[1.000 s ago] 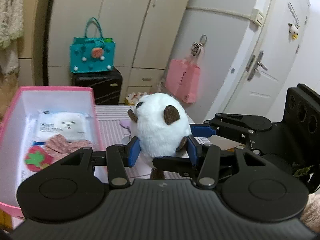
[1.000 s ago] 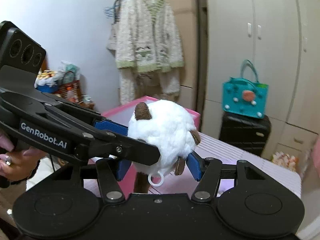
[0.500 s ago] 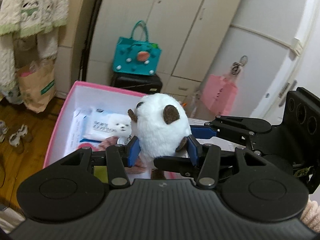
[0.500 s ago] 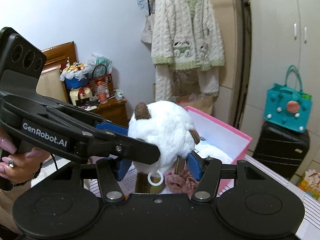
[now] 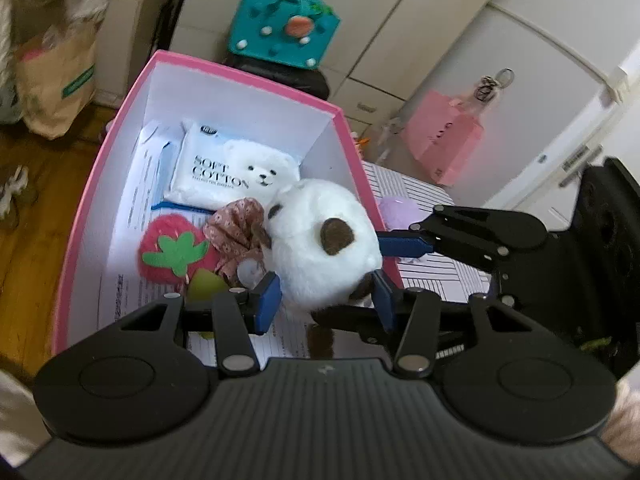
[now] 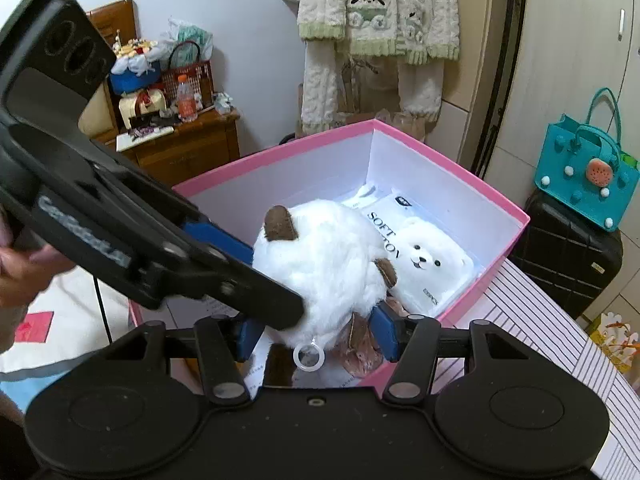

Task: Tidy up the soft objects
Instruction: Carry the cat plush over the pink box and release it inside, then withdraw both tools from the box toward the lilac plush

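White plush (image 5: 320, 240), clamped by left gripper (image 5: 326, 300) and right gripper (image 6: 316, 332), over pink box (image 5: 344, 132).

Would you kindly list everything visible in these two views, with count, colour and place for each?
plush toy: one, white with brown ears, over the box, pinched by both grippers
box: one, pink outside, white inside, on the striped table
cotton pack: one, white, bear face, at the box's far end
strawberry plush: one, red with green leaf, in box
scrunchie: one, pink floral, in box beside the strawberry
papers: several, white, lining the box floor
tote bag: one, teal, atop a black suitcase
cardigan: one, cream and green, hanging
left gripper: black, blue pads, shut on toy
right gripper: black, blue pads, shut on toy
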